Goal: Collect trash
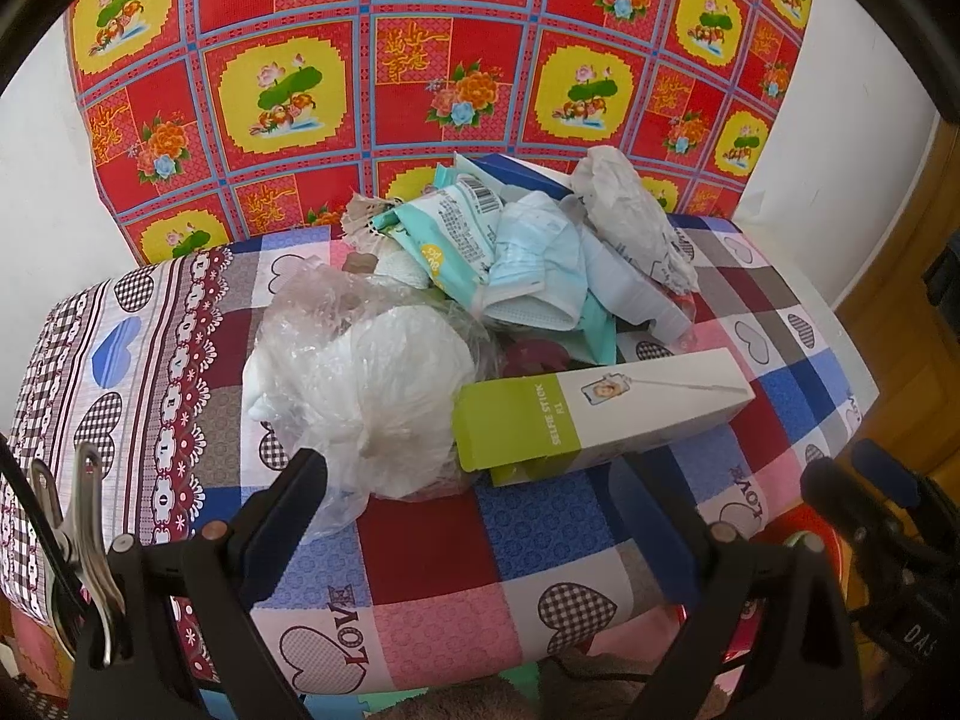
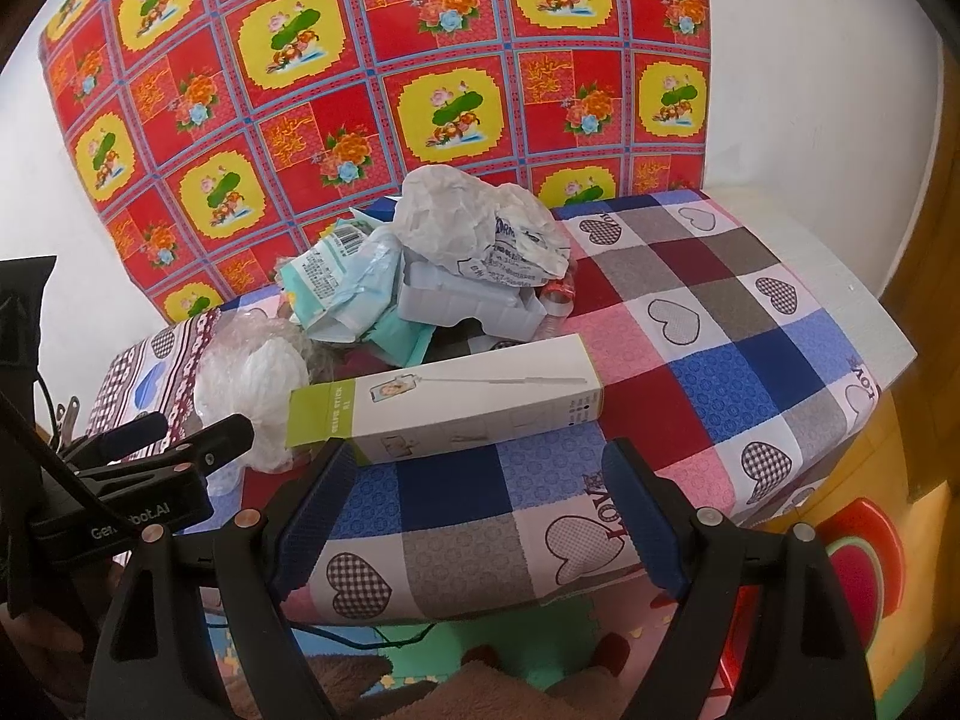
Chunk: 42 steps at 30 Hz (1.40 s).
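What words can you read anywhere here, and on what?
"SELFIE STICK" on the box.
"LOVE" on the cloth, in several squares.
"Gen...bot.AI", partly hidden, on the left gripper's body, seen from the right wrist.
Print on the crumpled paper and the wipes pack: too small to read.

"SELFIE STICK" is printed on the white-green box (image 1: 600,414), "LOVE" on the patchwork cloth (image 1: 354,630)

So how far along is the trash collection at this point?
Nothing looks collected yet. Both the left gripper and right gripper are open and empty, near the selfie-stick box. The plastic bag, wrappers and crumpled paper remain piled.
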Tool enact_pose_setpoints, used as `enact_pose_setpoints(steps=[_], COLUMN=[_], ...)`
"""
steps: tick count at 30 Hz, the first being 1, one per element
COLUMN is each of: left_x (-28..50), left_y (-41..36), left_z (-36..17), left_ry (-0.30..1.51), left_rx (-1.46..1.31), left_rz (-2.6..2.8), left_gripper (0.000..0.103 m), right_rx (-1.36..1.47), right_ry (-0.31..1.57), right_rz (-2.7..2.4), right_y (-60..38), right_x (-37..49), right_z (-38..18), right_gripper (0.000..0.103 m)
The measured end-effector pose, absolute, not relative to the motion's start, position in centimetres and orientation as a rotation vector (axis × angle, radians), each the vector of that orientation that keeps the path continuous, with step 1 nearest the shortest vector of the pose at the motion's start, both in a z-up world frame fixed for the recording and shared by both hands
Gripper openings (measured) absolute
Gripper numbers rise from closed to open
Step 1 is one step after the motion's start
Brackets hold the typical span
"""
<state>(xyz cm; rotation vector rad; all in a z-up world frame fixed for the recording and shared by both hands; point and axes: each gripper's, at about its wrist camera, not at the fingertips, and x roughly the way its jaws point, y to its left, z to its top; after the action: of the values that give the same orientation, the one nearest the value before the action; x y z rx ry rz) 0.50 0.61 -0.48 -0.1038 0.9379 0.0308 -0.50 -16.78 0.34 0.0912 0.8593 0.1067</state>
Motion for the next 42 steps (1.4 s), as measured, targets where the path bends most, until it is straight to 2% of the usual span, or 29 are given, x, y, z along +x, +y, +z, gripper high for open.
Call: enact_pose_setpoints(steps=[28,42], left_x=[0.9,2.6], left_y=[1.2,1.3], left_z=[-1.0,-2.4], left_ry=[0.955,1.035], left_rx=[-0.109,-0.185], left_rz=[0.023,0.017], left_gripper=[0.098,0.089], right_rx=[0.086,0.08], right_ry=[0.855,0.891], right_rz=[0.106,0.12], right_y=[-16.9,-18.9], right_x=[-0.5,1.5], right_z=[0.3,-0.6], right_gripper=[0.086,0.086])
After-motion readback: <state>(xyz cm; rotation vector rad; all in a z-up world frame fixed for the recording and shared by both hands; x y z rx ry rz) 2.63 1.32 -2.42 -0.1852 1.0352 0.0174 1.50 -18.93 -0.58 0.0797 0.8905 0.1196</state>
